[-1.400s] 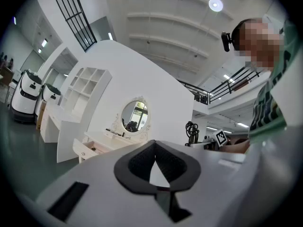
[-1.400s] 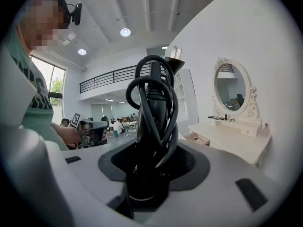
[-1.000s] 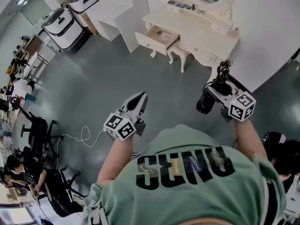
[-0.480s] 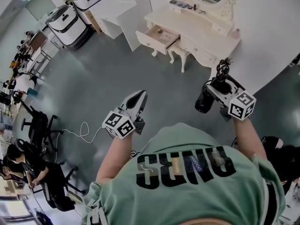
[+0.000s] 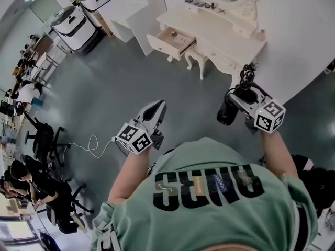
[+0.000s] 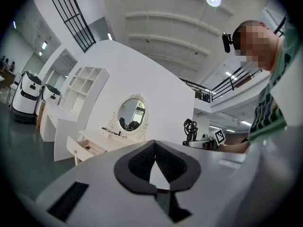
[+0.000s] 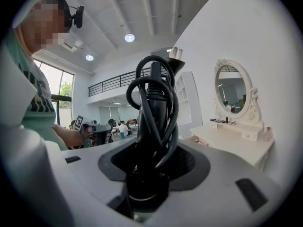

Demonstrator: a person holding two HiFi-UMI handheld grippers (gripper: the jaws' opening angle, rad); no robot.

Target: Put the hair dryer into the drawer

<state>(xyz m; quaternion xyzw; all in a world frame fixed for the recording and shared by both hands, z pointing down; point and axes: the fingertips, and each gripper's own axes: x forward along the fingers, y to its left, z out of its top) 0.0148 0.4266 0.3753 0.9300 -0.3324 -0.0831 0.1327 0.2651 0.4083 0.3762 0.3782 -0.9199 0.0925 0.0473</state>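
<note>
In the head view my right gripper (image 5: 241, 99) is shut on a black hair dryer (image 5: 226, 114), whose coiled cord (image 5: 246, 77) sticks up past the jaws. The right gripper view shows the cord-wrapped handle (image 7: 154, 122) filling the jaws of that gripper (image 7: 154, 161). My left gripper (image 5: 157, 107) is held out over the floor, shut and empty, its pad tips touching (image 6: 154, 144). Ahead stands a white dressing table (image 5: 225, 33) with an oval mirror (image 6: 131, 115). Its left drawer (image 5: 168, 40) is pulled open, and both grippers are well short of it.
Two white machines (image 5: 76, 20) and a white shelf unit (image 5: 128, 12) stand at the far left. Office chairs and seated people (image 5: 36, 156) line the left edge. A white cable (image 5: 94, 149) lies on the grey floor. A curved white wall (image 5: 298, 41) backs the table.
Both grippers have been carried a little forward toward the dressing table along with the person. The hair dryer stays gripped in the right one, and the left stays shut.
</note>
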